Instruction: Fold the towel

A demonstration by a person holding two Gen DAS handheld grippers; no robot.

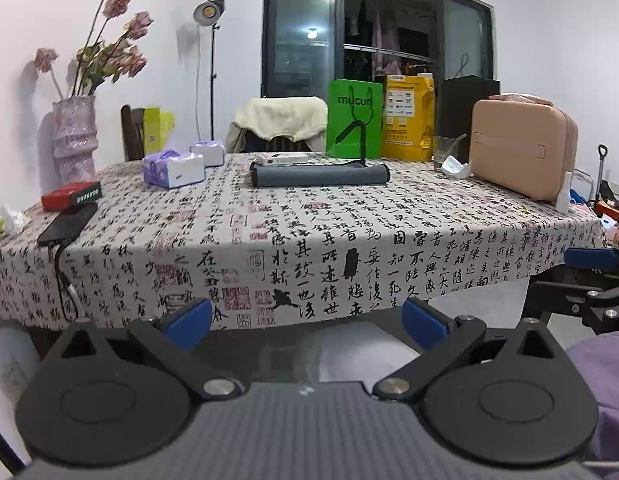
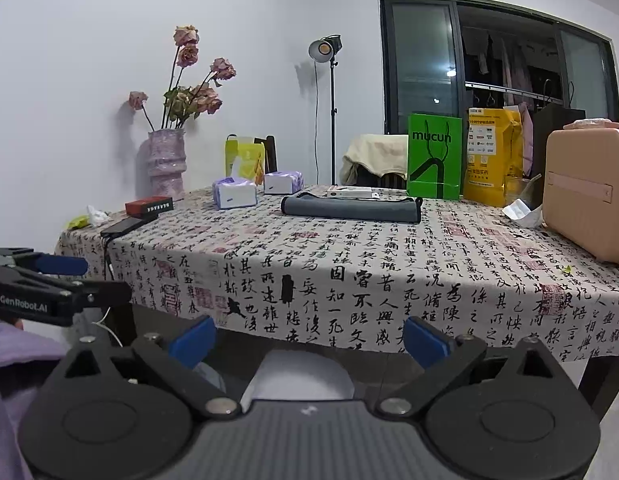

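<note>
A dark grey towel (image 1: 319, 174) lies folded in a long flat strip at the far middle of the table; it also shows in the right wrist view (image 2: 351, 208). My left gripper (image 1: 307, 318) is open and empty, held below and in front of the table's near edge, far from the towel. My right gripper (image 2: 307, 340) is open and empty too, also short of the near edge. The right gripper shows at the right edge of the left wrist view (image 1: 593, 276), and the left gripper at the left edge of the right wrist view (image 2: 49, 280).
The table wears a calligraphy-print cloth (image 1: 309, 232). On it are tissue packs (image 1: 173, 168), a red box (image 1: 71, 196), a phone with cable (image 1: 65, 224), a green bag (image 1: 355, 118), a yellow bag (image 1: 409, 118), a glass (image 1: 445, 152) and a pink case (image 1: 521, 148). A vase of flowers (image 1: 75, 140) stands left.
</note>
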